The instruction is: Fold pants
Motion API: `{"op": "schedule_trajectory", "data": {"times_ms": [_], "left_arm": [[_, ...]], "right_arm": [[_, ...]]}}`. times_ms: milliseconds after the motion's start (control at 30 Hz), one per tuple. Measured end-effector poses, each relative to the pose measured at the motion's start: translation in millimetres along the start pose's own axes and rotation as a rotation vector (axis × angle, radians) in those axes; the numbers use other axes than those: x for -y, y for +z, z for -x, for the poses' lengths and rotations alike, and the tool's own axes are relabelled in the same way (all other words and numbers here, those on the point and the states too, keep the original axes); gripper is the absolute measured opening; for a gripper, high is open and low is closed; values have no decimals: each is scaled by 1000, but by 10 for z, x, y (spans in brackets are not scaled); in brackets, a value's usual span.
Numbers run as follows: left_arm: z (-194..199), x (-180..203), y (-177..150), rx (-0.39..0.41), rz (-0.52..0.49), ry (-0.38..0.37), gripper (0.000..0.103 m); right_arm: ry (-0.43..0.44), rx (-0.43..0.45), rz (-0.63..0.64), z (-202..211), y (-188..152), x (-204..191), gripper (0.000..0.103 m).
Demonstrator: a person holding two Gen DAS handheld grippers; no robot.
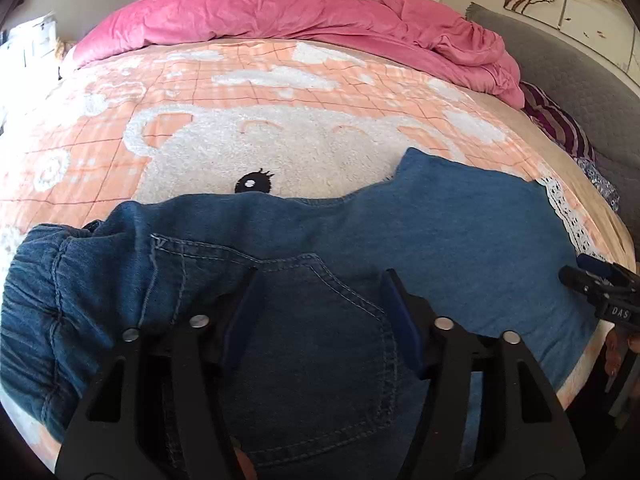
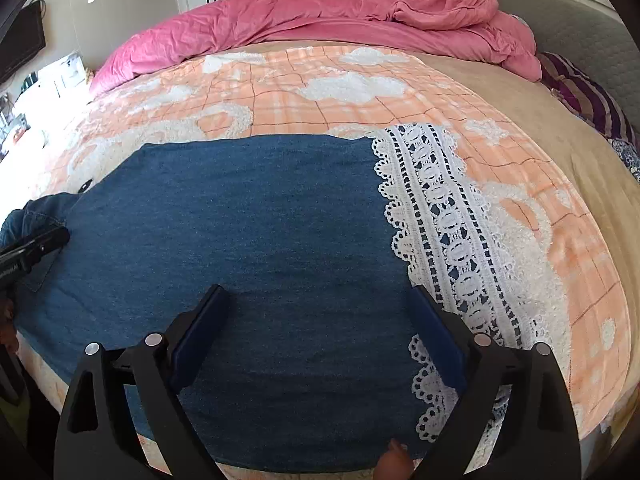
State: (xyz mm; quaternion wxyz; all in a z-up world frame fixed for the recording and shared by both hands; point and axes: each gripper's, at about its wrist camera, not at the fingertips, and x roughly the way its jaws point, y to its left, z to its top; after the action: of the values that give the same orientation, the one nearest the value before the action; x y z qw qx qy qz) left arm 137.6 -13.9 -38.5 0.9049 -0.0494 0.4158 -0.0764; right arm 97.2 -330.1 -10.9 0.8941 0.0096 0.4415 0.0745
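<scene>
The denim pants [image 1: 440,240] lie spread across the near edge of the bed, on a peach plaid blanket [image 1: 240,80] with a white bear woven into it, and they appear already laid one leg over the other, so the cloth forms a single long band running side to side. The elastic waistband [image 1: 36,292] bunches at the left end, and the lace-trimmed hem [image 2: 440,216] lies at the right end, which puts each end within reach of one tool. The left gripper [image 1: 320,292] hangs over the back pocket [image 1: 320,340] near the waist, its jaws apart with nothing clamped between them; the pocket cloth shows flat in the gap. The right gripper [image 2: 316,304] sits over the lower leg just beside the lace, its jaws spread wide, and again only smooth denim shows between the pads. Whether either set of tips actually touches the fabric cannot be told. This spacing of the two tools seems chosen so that waist and hem can be pinched at once and one end carried over the other to halve the length. The pink duvet [image 1: 280,16] is heaped well apart at the far side, leaving the blanket free as a folding surface.
</scene>
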Motion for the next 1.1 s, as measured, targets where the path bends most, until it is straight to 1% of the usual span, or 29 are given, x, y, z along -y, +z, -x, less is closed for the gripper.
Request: {"op": "schedule_trajectory", "data": {"times_ms": [67, 200, 267, 300, 367, 467, 533, 633, 700, 833, 1000, 1100], "left_arm": [[60, 45, 3, -2, 3, 1, 68], [199, 56, 7, -6, 52, -29, 72], [292, 85, 13, 1, 60, -30, 74], [337, 110, 13, 6, 56, -29, 75], [438, 173, 31, 23, 43, -33, 79], [555, 277, 62, 43, 25, -39, 81], [610, 361, 97, 50, 15, -55, 83], [659, 521, 166, 62, -14, -77, 85], [666, 647, 220, 70, -36, -91, 87], [580, 951, 348, 61, -91, -119, 89], [426, 1398, 467, 41, -197, -153, 90], [321, 1691, 558, 33, -258, -182, 91]], "right_arm": [[18, 16, -12, 40, 1, 27, 91], [52, 73, -75, 181, 4, 124, 91], [75, 97, -125, 252, 4, 193, 91], [74, 113, -146, 300, 1, 223, 91], [58, 147, -167, 394, 5, 272, 93], [47, 196, -210, 565, 0, 373, 93], [43, 229, -224, 670, -28, 436, 93], [9, 263, -242, 824, -89, 534, 95], [3, 284, -271, 926, -124, 637, 95], [17, 294, -338, 1064, -233, 865, 97], [38, 248, -433, 1031, -402, 1111, 98], [99, 215, -477, 953, -445, 1162, 98]]}}
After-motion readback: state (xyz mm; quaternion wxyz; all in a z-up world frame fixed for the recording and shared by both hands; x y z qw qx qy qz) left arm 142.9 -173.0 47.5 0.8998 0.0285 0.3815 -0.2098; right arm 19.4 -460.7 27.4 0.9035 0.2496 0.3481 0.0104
